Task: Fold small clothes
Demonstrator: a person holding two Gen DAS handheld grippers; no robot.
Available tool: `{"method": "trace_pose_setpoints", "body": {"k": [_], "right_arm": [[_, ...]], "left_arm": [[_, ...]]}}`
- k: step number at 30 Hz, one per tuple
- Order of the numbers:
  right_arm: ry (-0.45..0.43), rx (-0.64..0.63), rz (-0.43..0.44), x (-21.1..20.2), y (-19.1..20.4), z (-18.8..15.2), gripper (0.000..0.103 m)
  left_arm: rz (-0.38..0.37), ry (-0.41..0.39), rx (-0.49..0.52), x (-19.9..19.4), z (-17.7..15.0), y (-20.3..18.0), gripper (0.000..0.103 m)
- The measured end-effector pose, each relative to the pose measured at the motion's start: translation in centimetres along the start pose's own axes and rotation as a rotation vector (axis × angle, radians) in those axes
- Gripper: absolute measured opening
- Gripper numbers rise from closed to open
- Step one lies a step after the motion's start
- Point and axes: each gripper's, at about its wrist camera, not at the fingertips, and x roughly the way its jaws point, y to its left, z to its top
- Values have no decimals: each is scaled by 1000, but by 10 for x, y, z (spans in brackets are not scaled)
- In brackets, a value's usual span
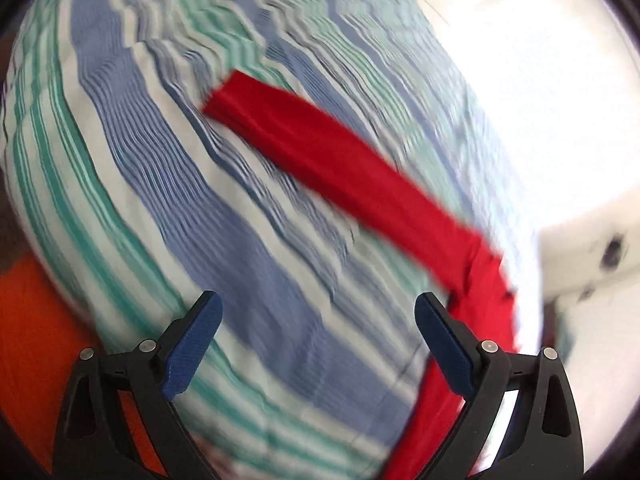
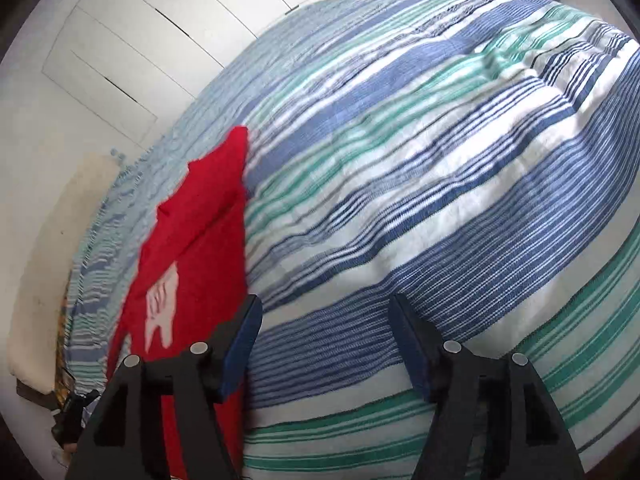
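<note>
Tools (image 1: 318, 334) (image 2: 326, 340) tilted downward over striped bedspread (image 2: 400, 200), both spread (empty), red garment (image 2: 192, 240) beside.

There is one red garment (image 2: 192, 240) bearing one white print (image 2: 162, 312), one striped bedspread (image 2: 400, 160), one white wardrobe (image 2: 140, 40) behind it, and two grippers, a left gripper (image 1: 318, 344) and a right gripper (image 2: 326, 344), each with two blue-padded fingers (image 1: 192, 348).

Black tongs (image 1: 318, 312) (image 2: 324, 316) with ribbed blue pads and silver pivot screws.
</note>
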Motion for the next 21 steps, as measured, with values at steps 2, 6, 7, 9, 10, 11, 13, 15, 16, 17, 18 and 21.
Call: {"method": "trace_pose_setpoints", "body": {"k": [2,6,7,9,10,11,13,15,16,17,18,21], "right_arm": [[-6,-44,-29,4,8,-1,71],[46,-63,-18,21,20,-9,71],[48,-90,-23,23,25,-9,71],[55,-140,-32,28,34,-12,71],[62,-163,-41,30,38,-15,71],[70,-180,-47,32,40,-17,71],[80,-205,-55,35,44,-20,71],[81,-210,-59,38,45,-21,71],[82,-208,-60,39,45,-21,71],[84,-206,-62,40,44,-21,71],[86,-206,-65,41,44,-21,71],[89,-217,-73,44,46,-22,71]], "left_arm": [[-19,-21,-63,3,25,14,95],[-17,0,-128,21,61,37,84],[-17,13,-139,28,69,41,83],[-2,38,-134,42,79,44,79],[16,44,-134,48,83,47,76],[32,43,-145,54,87,49,75],[37,21,-163,59,94,50,75],[49,1,-196,65,98,46,75],[61,-10,-214,67,100,45,75],[75,-21,-222,68,102,43,66],[109,-39,-220,66,106,40,52],[223,-61,-120,58,107,12,4]]}}
